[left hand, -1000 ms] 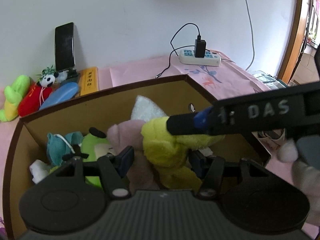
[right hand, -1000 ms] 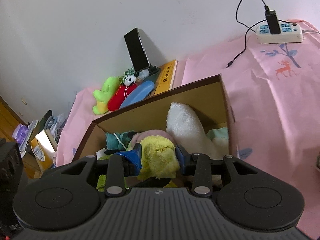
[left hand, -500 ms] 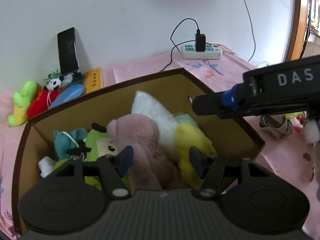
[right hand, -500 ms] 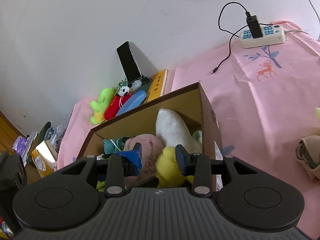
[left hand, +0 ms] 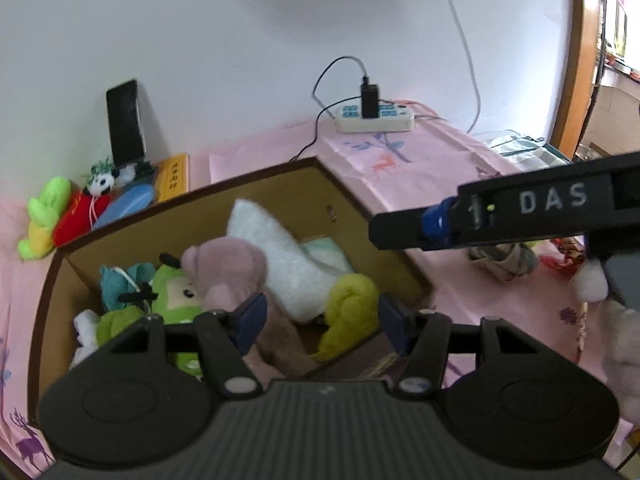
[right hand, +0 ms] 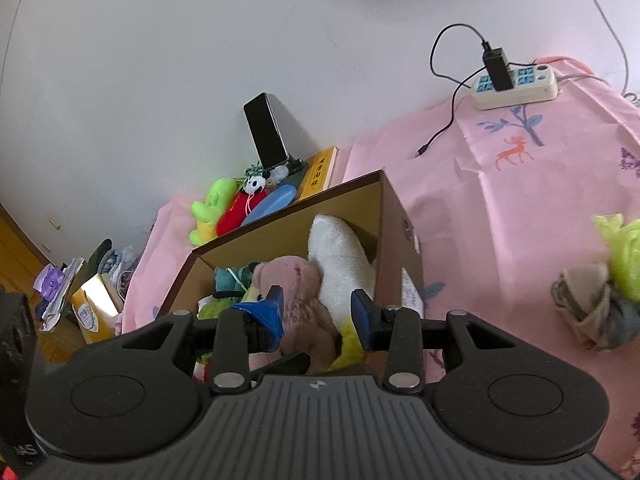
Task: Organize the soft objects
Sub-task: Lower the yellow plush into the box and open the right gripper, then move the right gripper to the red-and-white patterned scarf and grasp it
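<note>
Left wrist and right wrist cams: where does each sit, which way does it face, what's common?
Left wrist: rides the left tongs, facing forward and down into the cardboard box; own fingers open, right tongs crossing at right.
Right wrist: rides the right tongs, facing the same box from its right side; own fingers open.
Shared: box, pink bear, white plush, phone, power strip.

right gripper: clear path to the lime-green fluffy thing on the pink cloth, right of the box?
Probably yes. The right gripper is open and empty, and bare pink cloth lies between the cardboard box and the lime-green fluffy thing. A beige-grey bundle touches it.
</note>
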{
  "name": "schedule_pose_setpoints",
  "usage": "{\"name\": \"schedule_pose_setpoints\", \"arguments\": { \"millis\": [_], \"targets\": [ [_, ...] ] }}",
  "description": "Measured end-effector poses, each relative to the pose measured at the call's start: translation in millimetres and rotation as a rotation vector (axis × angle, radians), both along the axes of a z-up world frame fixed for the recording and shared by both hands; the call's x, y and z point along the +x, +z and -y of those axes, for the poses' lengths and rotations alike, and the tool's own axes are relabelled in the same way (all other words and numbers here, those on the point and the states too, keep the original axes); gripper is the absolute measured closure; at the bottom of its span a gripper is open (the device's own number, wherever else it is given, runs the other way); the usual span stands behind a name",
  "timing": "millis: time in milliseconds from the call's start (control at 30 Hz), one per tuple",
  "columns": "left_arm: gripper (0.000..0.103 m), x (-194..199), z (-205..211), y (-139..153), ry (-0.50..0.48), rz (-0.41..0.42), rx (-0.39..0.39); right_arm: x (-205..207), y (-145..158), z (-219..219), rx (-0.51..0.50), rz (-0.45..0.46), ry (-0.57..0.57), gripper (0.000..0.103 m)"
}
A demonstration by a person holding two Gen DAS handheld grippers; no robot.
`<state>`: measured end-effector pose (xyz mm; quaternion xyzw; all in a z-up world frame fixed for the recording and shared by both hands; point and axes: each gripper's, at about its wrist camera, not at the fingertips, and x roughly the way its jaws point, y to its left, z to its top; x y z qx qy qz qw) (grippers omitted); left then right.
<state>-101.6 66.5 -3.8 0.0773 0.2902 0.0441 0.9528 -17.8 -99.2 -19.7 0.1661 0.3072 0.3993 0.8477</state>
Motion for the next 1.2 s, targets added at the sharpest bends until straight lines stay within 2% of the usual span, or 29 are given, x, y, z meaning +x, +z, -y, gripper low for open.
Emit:
{"name": "schedule_pose_setpoints", "arguments": {
  "millis": [333,800,1100,1200],
  "targets": [
    [0.042,-3.4,57.4,6.0,-0.105,0.010,0.027,-8.0,-9.8,57.2,0.000,-0.022,-0.080,0.082],
    [0.041,16.5,141.7,-33.0,-0.278,-0.124,0.012,-7.7,-54.2,150.5,-0.096,-0.119,-0.269,0.082],
    [0.041,30.1,186.7,-48.2,-0.377,-0.176,0.000,0.7,-67.0,202.0,-0.085,-0.160,-0.387,0.082],
    [0.041,41.5,195.1,-51.0,-0.399,-0.183,-0.034,4.9,-69.7,213.4,-0.081,-0.170,-0.419,0.082]
  ]
}}
